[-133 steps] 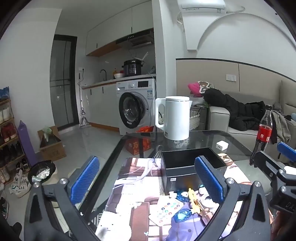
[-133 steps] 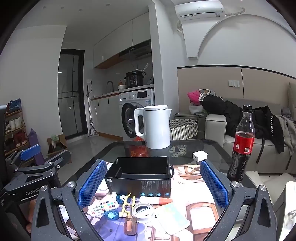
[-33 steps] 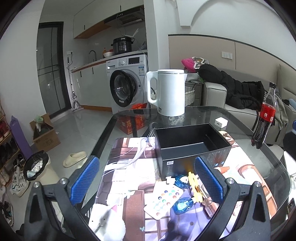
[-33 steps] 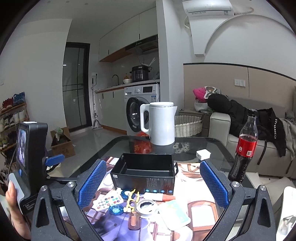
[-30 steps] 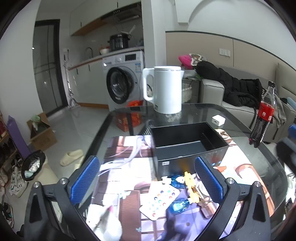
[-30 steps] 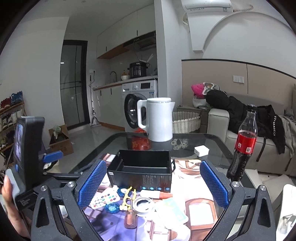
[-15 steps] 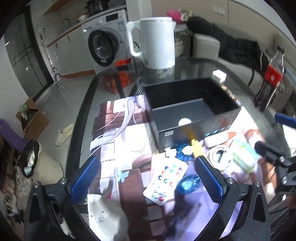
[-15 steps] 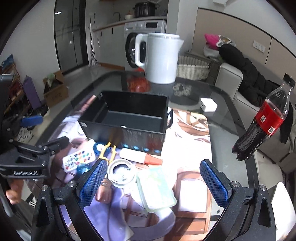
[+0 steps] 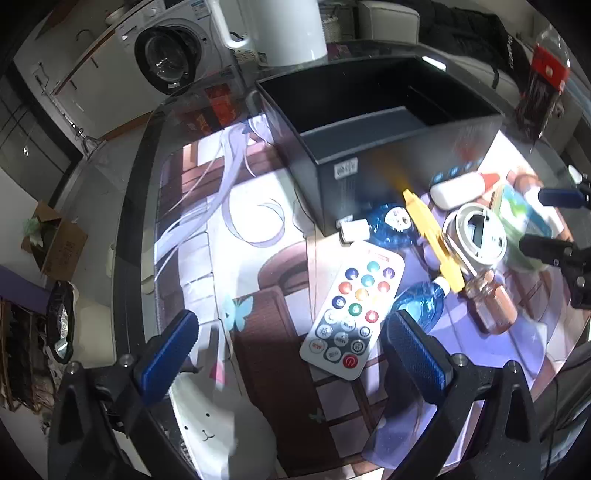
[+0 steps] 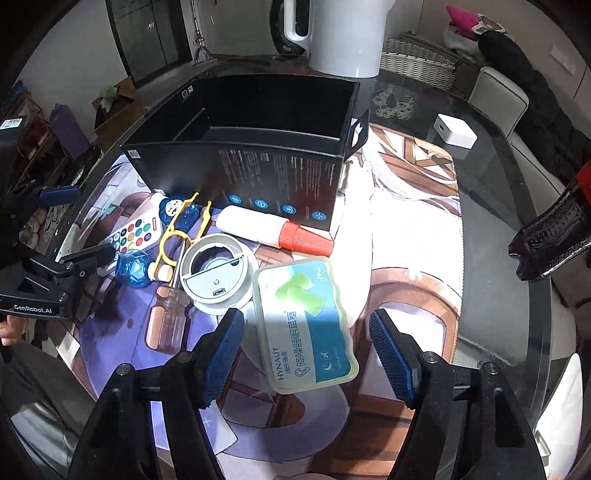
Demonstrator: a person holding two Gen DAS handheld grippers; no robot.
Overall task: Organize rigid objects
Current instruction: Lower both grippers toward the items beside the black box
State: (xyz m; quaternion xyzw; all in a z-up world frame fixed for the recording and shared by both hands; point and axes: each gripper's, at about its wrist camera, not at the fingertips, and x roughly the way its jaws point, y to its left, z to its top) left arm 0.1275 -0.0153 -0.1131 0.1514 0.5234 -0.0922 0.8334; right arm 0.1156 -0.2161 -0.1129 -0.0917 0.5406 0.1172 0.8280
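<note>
An open black box (image 9: pixel 373 110) (image 10: pixel 258 147) stands on a printed mat. In front of it lie a white remote with coloured buttons (image 9: pixel 352 308) (image 10: pixel 129 232), a yellow plastic tool (image 9: pixel 432 236) (image 10: pixel 181 229), a white round ring light (image 10: pixel 218 273) (image 9: pixel 474 238), a screwdriver (image 10: pixel 166 321), a white tube with a red cap (image 10: pixel 273 229) and a clear earplug case (image 10: pixel 304 321). My left gripper (image 9: pixel 291 350) is open above the mat, left of the remote. My right gripper (image 10: pixel 306 347) is open with the earplug case between its fingers.
A white kettle (image 10: pixel 340 33) stands behind the box. A cola bottle (image 10: pixel 554 236) stands at the right on the glass table (image 10: pixel 498 192). A small white charger (image 10: pixel 454 134) lies behind the mat. Blue round objects (image 10: pixel 133 271) lie by the remote.
Both grippers have tilted down and moved in close over the objects on the mat. The right one now brackets the earplug case; the left one hovers by the remote.
</note>
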